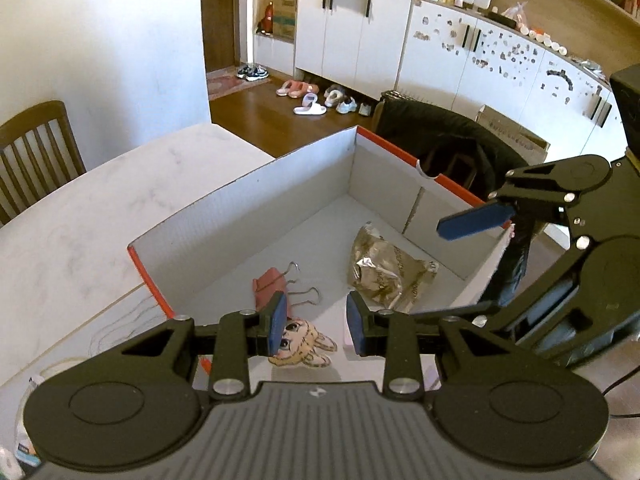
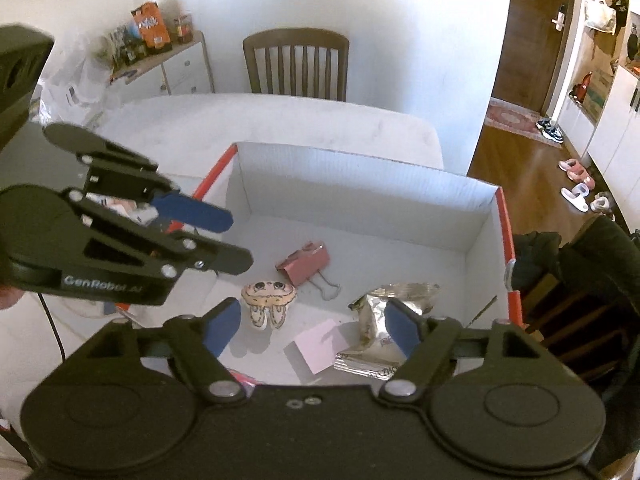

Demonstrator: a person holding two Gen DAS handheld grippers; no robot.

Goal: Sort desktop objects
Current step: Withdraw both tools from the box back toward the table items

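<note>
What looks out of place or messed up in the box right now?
Nothing looks spilled or broken. The foil snack packet is crumpled and lies partly over the pink note. The pink binder clip lies on its side, and the cartoon sticker sits loose beside it. Both grippers hover open above the box.

a home, the dining corner beside the entry hall. slippers (image 1: 306, 98) and sneakers (image 1: 252, 72) sit on the wood floor (image 1: 256, 116) near a brown door (image 1: 226, 12) with a small rug (image 1: 224, 84). white cabinets (image 1: 352, 36) carry bottles, bags and boxes on top. wooden chairs (image 2: 296, 64) stand at a pale table (image 2: 280, 120), and a low dresser (image 2: 180, 68) holds snack packets and jars. a dark jacket (image 1: 452, 144) hangs over 1 chair.
</note>
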